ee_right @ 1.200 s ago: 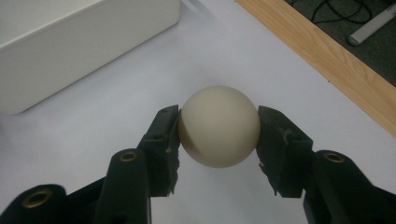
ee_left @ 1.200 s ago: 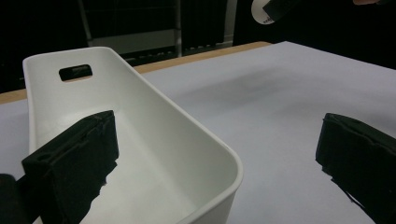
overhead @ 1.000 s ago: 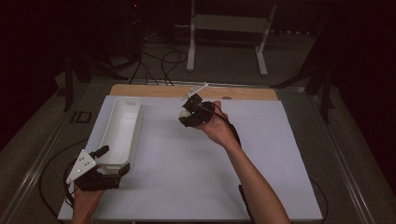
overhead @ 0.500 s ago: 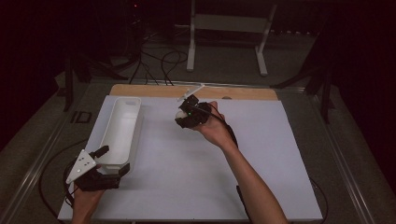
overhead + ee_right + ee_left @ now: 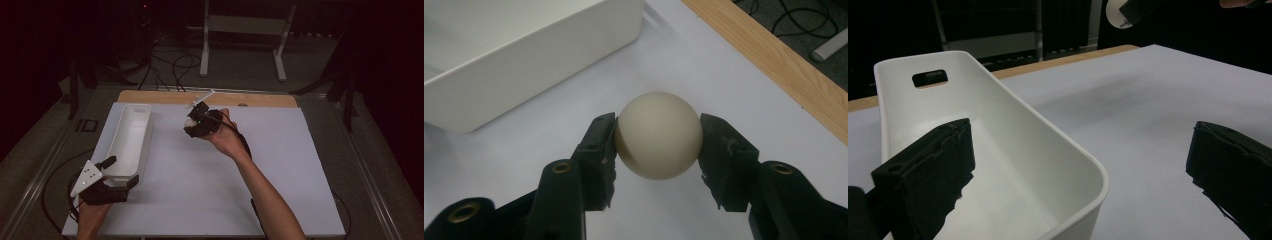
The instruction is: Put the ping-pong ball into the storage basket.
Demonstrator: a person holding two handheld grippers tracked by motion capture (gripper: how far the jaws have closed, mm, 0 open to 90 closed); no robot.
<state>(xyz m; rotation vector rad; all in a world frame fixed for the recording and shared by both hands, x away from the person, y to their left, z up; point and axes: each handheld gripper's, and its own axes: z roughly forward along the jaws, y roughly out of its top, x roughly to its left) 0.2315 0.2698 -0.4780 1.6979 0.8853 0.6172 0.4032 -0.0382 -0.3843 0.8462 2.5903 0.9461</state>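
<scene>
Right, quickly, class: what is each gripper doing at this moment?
Left gripper: open, jaws astride the near end wall of the white tray.
Right gripper: closed on the cream ball.

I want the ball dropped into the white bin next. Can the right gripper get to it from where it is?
Probably yes. The right gripper holds the ball just beside the white bin, whose top is open; the left gripper straddles only its near end.

cream ball (image 5: pixel 658 135), clamped above white mat

One ball (image 5: pixel 658 135), one white bin (image 5: pixel 129 138), two claws.
</scene>
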